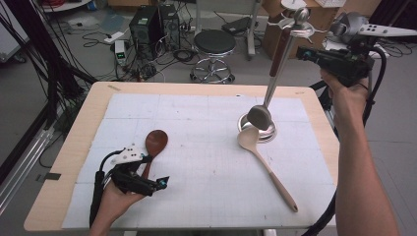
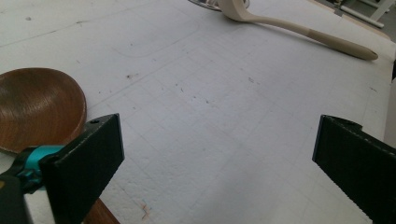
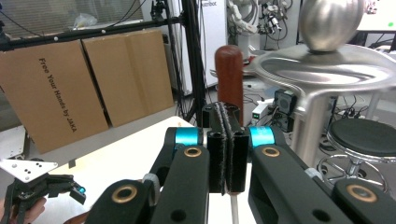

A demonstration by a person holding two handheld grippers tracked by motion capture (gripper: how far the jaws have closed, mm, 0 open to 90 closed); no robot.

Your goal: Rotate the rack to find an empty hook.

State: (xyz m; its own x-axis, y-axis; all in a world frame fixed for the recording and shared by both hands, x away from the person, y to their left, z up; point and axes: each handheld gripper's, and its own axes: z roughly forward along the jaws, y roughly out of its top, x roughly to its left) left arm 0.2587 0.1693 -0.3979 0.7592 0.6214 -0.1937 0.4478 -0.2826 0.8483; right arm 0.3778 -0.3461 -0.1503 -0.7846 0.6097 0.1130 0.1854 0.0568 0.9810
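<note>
The right gripper (image 1: 307, 52), raised above the stand (image 1: 257, 129), has its jaws closed on a metal spoon (image 1: 269, 93). The left gripper (image 1: 156, 182), jaws wide and empty, rests beside the brown spoon (image 1: 155, 143).

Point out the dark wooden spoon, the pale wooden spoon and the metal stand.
dark wooden spoon (image 1: 156, 141), high view, on its bowl.
pale wooden spoon (image 1: 272, 173), high view, on its handle.
metal stand (image 1: 270, 133), high view, on its round base.
</note>
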